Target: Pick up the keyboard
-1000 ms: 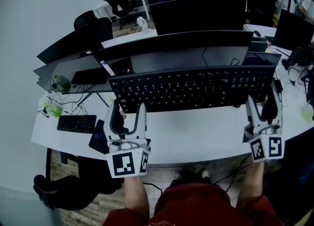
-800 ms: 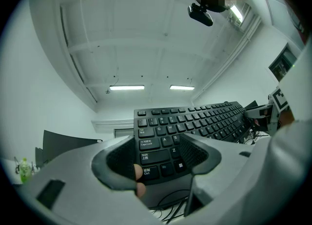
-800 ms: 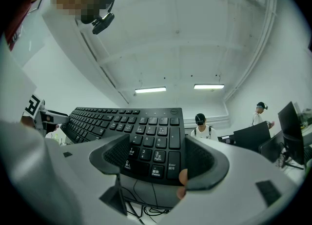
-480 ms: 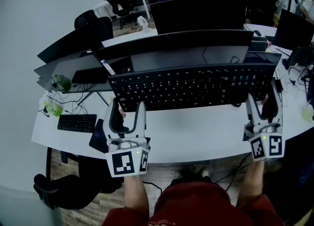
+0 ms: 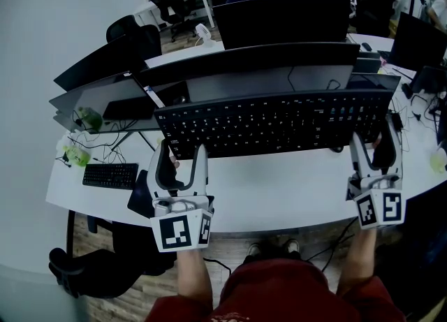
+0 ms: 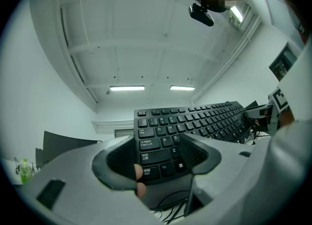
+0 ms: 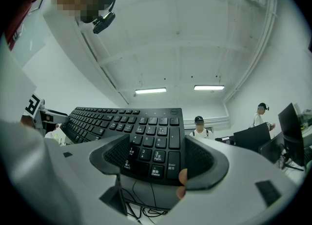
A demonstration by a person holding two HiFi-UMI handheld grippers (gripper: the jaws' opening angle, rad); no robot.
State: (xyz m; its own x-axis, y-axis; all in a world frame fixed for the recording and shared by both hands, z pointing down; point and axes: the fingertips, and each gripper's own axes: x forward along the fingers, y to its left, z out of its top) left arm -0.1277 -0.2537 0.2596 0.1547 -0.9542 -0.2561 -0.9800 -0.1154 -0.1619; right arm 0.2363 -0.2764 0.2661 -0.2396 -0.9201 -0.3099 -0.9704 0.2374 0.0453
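Overhead, the head view alone shows the white desk (image 5: 279, 195) and the dark monitors (image 5: 279, 20), with your keyboard (image 5: 272, 123) held up off the desk in front of them. Only the gripper views show ceiling lights (image 6: 127, 88) behind it and the key print. Your left gripper (image 5: 181, 156) has its jaws set wide around the keyboard's left end, by Shift and Ctrl, holding it. Your right gripper (image 5: 375, 147) clasps the number-pad end the same way. A fingertip (image 6: 139, 171) shows at the keyboard's lower edge.
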